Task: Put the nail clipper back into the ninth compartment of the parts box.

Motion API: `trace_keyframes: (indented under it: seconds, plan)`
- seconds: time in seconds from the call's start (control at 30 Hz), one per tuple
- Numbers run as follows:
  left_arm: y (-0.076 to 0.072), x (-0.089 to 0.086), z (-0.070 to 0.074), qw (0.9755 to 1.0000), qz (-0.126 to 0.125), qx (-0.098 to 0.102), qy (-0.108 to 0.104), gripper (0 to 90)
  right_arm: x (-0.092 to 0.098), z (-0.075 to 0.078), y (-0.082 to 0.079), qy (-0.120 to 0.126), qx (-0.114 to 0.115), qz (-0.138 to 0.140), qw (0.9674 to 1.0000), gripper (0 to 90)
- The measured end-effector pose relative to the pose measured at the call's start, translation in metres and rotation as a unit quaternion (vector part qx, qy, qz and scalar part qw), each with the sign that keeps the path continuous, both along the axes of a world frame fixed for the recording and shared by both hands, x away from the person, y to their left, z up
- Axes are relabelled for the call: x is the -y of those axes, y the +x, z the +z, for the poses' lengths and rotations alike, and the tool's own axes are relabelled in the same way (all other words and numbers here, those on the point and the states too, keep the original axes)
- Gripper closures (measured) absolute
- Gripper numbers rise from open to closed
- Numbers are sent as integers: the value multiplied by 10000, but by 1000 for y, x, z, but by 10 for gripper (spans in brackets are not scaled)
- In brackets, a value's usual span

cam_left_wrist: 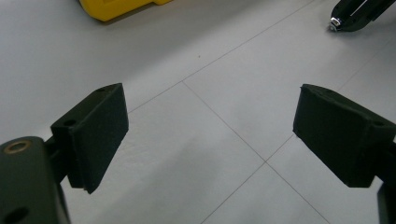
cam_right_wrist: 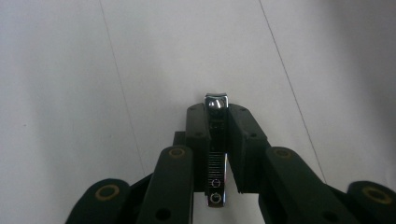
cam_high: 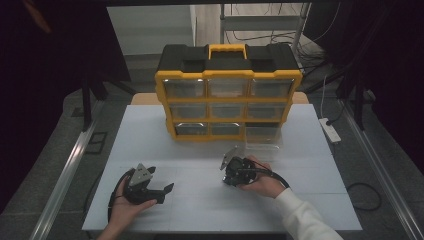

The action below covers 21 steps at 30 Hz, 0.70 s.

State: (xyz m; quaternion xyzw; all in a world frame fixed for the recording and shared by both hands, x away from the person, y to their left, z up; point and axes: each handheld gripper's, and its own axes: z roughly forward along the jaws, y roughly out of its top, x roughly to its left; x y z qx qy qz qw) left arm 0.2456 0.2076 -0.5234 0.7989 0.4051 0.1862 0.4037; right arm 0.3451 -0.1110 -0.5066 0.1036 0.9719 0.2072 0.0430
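White tiled table [cam_high: 200, 150], yellow drawer organizer [cam_high: 227, 92], dark room, perhaps curtained.

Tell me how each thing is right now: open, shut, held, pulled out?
Right gripper: shut on the nail clipper.
Nail clipper: held between the jaws, over the table.
Left gripper: open, nothing between its jaws.
Organizer box: upright.
Bottom-right drawer: pulled out.

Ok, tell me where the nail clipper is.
The nail clipper is clamped between the right gripper's jaws, over the white table in front of the yellow organizer.
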Motion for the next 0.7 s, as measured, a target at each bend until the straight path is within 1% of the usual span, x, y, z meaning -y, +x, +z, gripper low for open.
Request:
trace_keyframes:
  seconds: [0.07, 0.23, 0.3, 0.37, 0.47, 0.53, 0.57, 0.6, 0.7]
  plan:
    - [0, 0, 0, 10000, 4, 7, 3, 111, 0, 0, 0, 23, -4, -6, 10000, 787]
    - [0, 0, 0, 10000, 15, 5, 6, 112, 1, 2, 0, -18, 48, -2, 10000, 788]
    - [0, 0, 0, 10000, 18, 8, 6, 113, 3, 5, 0, 50, 153, -2, 9999, 788]
    - [0, -1, 0, 10000, 20, 7, 6, 113, 5, 9, 0, 122, 211, -39, 9997, 789]
    - [0, -1, 0, 10000, 21, 7, 10, 113, 9, 17, -1, 281, 256, -159, 9991, 789]
    - [0, -1, 0, 10000, 19, 5, 10, 113, 10, 20, -1, 356, 286, -182, 9988, 789]
    - [0, -1, 0, 10000, 20, 4, 10, 113, 12, 24, -1, 377, 319, -259, 9984, 789]
    - [0, -1, 0, 10000, 18, 2, 11, 113, 12, 25, 0, 408, 348, -241, 9983, 789]
    - [0, -1, 0, 10000, 19, -4, 14, 113, 14, 30, -1, 471, 364, -310, 9977, 789]
